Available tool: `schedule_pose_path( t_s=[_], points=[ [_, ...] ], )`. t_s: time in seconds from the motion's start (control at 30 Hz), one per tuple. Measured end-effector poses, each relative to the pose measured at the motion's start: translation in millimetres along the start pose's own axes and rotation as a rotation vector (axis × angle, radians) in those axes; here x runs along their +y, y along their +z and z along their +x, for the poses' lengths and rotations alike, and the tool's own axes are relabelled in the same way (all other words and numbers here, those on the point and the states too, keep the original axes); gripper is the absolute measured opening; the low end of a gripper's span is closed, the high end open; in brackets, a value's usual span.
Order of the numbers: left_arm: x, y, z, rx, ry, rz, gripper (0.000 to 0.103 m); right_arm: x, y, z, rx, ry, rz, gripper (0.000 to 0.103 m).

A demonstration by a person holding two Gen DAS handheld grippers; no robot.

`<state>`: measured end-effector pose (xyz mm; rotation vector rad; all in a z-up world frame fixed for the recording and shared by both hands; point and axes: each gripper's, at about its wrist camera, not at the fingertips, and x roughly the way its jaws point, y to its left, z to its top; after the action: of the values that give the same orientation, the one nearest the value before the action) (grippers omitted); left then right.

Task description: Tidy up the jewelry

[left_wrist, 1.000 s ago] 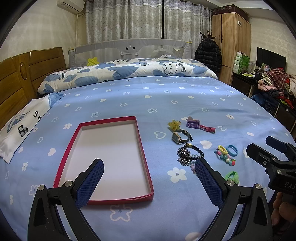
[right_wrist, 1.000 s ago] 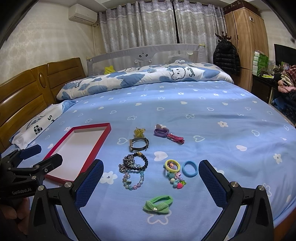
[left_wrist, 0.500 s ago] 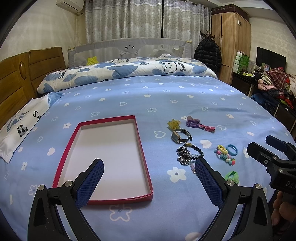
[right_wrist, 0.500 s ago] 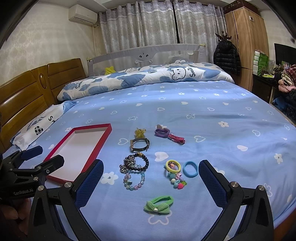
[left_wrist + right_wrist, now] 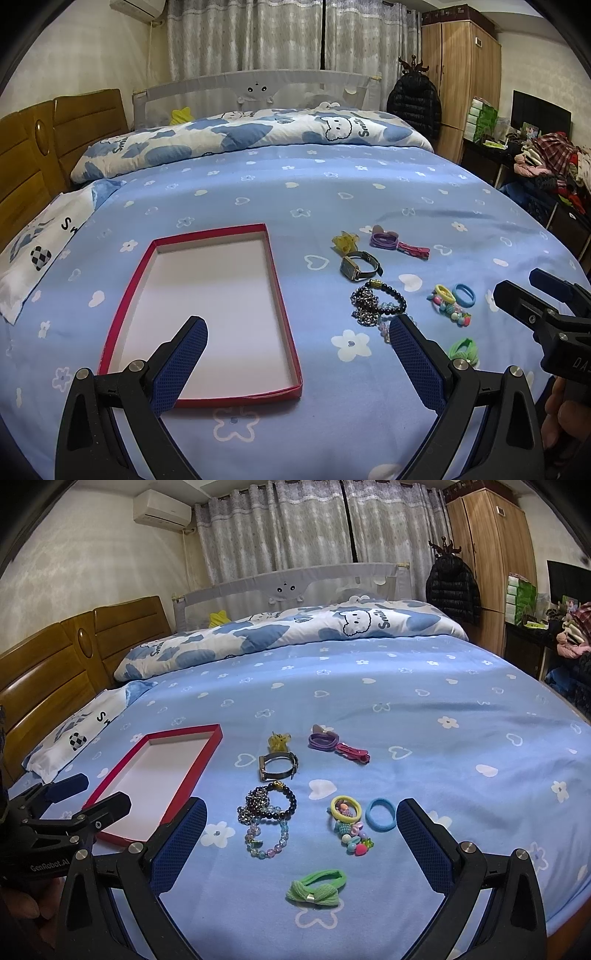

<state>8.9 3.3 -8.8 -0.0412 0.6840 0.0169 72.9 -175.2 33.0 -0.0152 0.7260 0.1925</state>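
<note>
A shallow red-rimmed box (image 5: 280, 306) (image 5: 210, 751) with a white floor lies empty on the blue bedspread. To its right lie loose pieces: a yellow clip (image 5: 279, 740), a watch (image 5: 277, 766), a dark bead bracelet (image 5: 284, 799), a silver chain (image 5: 255, 805), a pastel bead bracelet (image 5: 267, 836), a purple tie (image 5: 323, 740), a red clip (image 5: 352, 753), a yellow ring tie with charms (image 5: 347, 821), a blue tie (image 5: 380, 814) and a green bow (image 5: 317, 886). My left gripper (image 5: 295, 332) hovers open over the box's near end. My right gripper (image 5: 301, 814) hovers open above the bracelets and ties.
A rolled blue-and-white quilt (image 5: 295, 631) lies across the far side of the bed, with a pillow (image 5: 44, 251) and wooden headboard (image 5: 55, 664) to the left. A wardrobe (image 5: 461, 81) and cluttered desk (image 5: 546, 166) stand right. The bed's edge (image 5: 576, 908) drops off at lower right.
Both views have crept slightly, the box and jewelry shifting a little in frame. Both grippers stay open and nothing has been picked up.
</note>
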Motion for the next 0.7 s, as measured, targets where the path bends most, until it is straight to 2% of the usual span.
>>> schedule_pose_path(
  t_s=[0.4, 0.57, 0.7],
  points=[
    [-2, 19, 26, 0.042, -0.038, 0.012, 0.099, -16, 4, 20, 0.036, 0.036, 0.024, 0.103],
    [0, 40, 51, 0.105, -0.083, 0.001, 0.099, -29, 10, 38, 0.072, 0.054, 0.035, 0.103],
    [1, 61, 76, 0.160, -0.091, -0.007, 0.099, -43, 22, 58, 0.105, 0.074, 0.055, 0.102]
  ],
)
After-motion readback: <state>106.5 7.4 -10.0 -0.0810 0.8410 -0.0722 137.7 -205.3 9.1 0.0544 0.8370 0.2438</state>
